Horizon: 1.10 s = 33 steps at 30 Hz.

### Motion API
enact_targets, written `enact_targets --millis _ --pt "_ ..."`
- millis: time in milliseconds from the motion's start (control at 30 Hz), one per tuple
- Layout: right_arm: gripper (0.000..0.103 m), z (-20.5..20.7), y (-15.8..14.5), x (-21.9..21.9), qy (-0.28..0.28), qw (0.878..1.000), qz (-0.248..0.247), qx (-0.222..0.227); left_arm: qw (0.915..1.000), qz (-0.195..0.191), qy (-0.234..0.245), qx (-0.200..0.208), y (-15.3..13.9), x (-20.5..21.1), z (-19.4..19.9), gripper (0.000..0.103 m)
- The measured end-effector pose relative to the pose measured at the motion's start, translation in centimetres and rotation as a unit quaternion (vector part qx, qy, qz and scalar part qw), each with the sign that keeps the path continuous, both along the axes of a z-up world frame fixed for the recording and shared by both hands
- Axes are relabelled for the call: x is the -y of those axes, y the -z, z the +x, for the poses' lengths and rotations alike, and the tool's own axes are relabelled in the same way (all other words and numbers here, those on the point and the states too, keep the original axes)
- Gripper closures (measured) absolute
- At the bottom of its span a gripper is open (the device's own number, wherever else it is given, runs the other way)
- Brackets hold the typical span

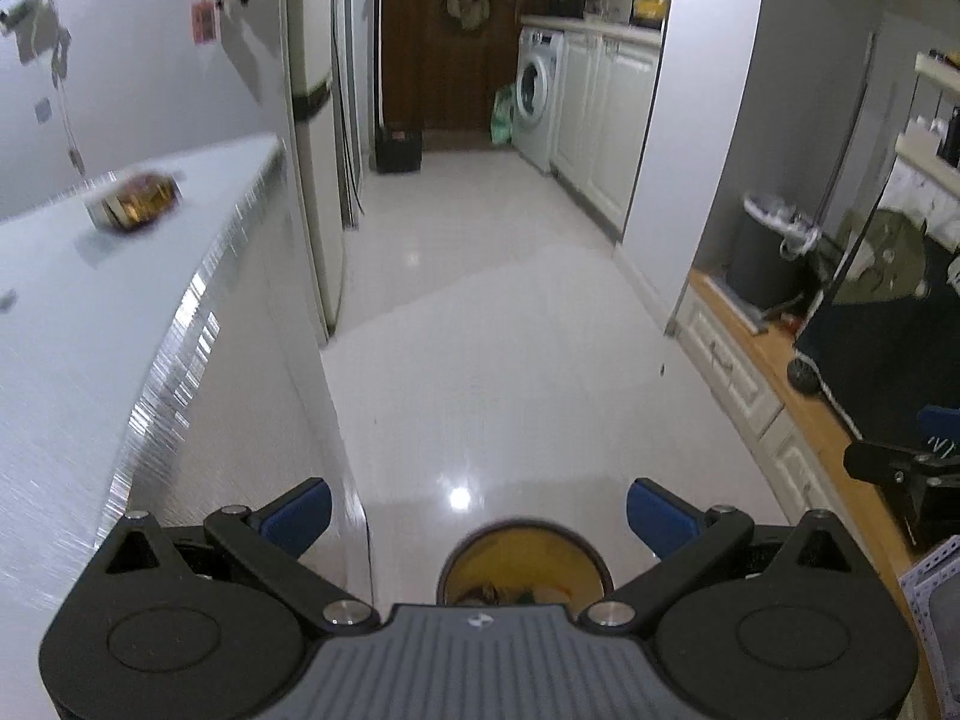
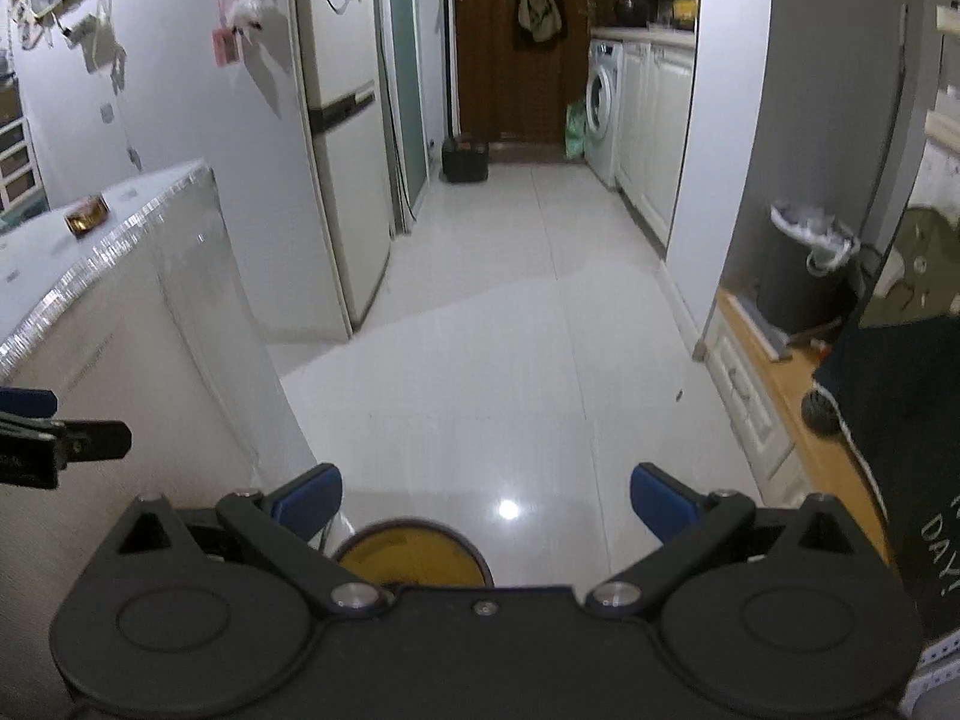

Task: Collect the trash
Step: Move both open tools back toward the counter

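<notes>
On the left, a small brown-and-gold wrapper-like piece of trash (image 1: 135,203) lies on the pale tabletop (image 1: 72,324), near its shiny front edge, not yet picked up, so the collecting looks barely under way. Both the left gripper (image 1: 478,510) and the right gripper (image 2: 486,501) stand wide apart and hold nothing, hovering above a yellow-lined bin (image 1: 521,561) that sits on the floor just beside the tabletop's corner. The tiled floor (image 1: 480,300) gives open room ahead, and a wooden ledge (image 1: 798,396) with a dark trash can (image 2: 804,264) crowds the right.
</notes>
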State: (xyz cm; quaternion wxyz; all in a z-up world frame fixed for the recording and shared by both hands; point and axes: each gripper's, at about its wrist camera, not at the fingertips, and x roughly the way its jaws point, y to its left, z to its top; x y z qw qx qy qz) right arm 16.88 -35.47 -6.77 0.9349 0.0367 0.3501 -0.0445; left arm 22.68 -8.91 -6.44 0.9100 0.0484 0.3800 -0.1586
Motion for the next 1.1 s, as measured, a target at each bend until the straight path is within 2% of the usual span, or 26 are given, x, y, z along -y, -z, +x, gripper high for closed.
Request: enact_targets --millis 133,400,633,900,1100 --pt "0.000 -0.4 -2.7 -0.7 -0.010 0.999 -0.005 0.030 0.9994 -0.014 -0.001 0.031 -3.4 -1.0 -1.0 0.000" --pt "0.000 -0.5 -7.5 -2.9 -0.039 0.995 -0.013 0.092 0.9957 -0.003 -0.029 0.088 -8.8 -4.4 -2.4 0.000" --pt "0.000 0.3 -10.6 -5.9 -0.071 0.986 -0.011 0.147 0.9905 -0.007 -0.060 0.123 -12.2 -9.0 -3.1 0.000" --pt "0.000 2.7 -13.1 -11.2 -0.115 0.976 -0.010 0.182 0.9808 0.010 -0.103 0.165 -15.8 -15.3 -2.7 0.000" --pt "0.000 5.0 -14.3 -15.5 -0.149 0.969 -0.009 0.199 0.9733 0.022 -0.134 0.185 -17.3 -20.4 -1.2 0.000"
